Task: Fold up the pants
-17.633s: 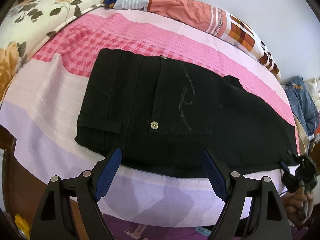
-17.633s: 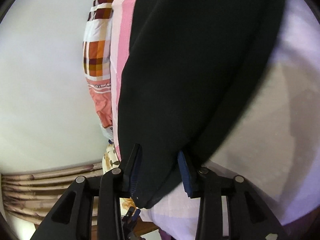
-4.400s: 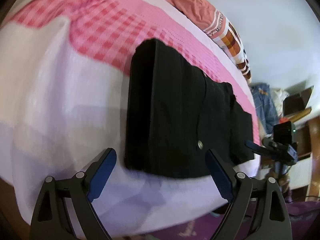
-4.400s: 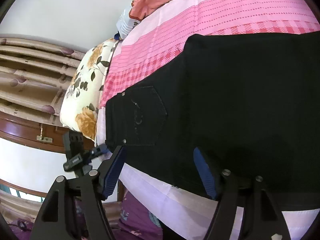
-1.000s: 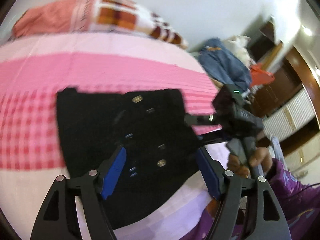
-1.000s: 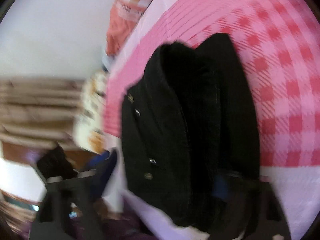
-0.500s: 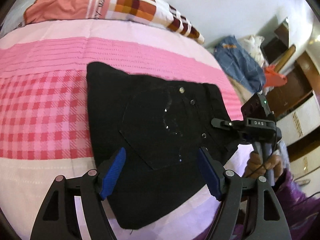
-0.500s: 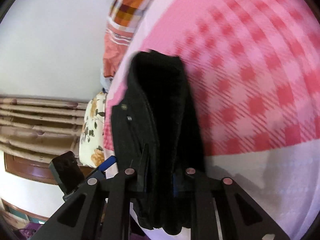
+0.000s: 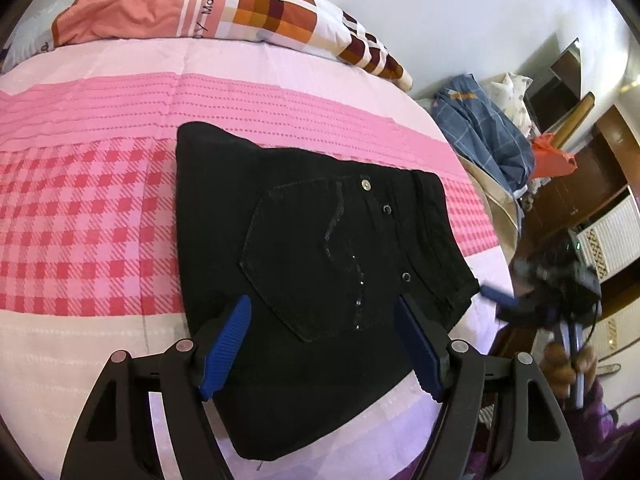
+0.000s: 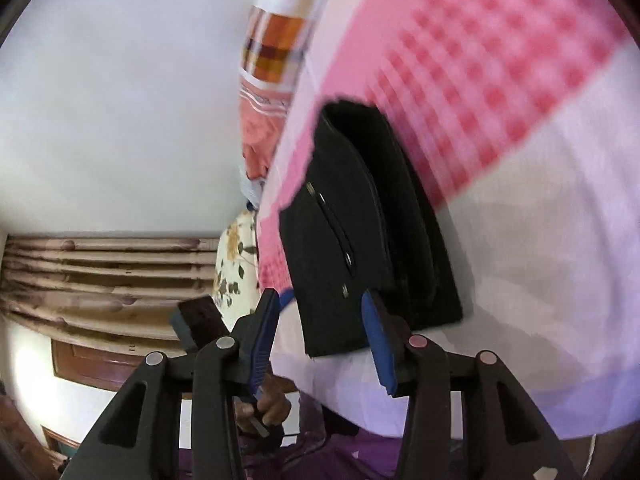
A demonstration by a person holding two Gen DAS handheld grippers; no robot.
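Note:
The black pants (image 9: 312, 256) lie folded into a thick rectangle on the pink and white bedspread (image 9: 80, 216), back pocket with sparkly stitching facing up. My left gripper (image 9: 324, 344) is open and empty, hovering over the near edge of the bundle. My right gripper (image 10: 320, 340) is open and empty, just off the waistband corner of the pants (image 10: 360, 248), whose stacked layers show edge-on. The right gripper also shows, blurred, in the left wrist view (image 9: 520, 300) beside the bed's right edge.
A rolled orange and checked blanket (image 9: 224, 8) lies along the wall at the back. A floral pillow (image 10: 234, 264) sits at the head end. A pile of blue clothes (image 9: 484, 136) and wooden furniture (image 9: 592, 184) stand right of the bed.
My right gripper has opened, let go of the pants' edge and pulled back off the bed. My left gripper stays open over the folded bundle.

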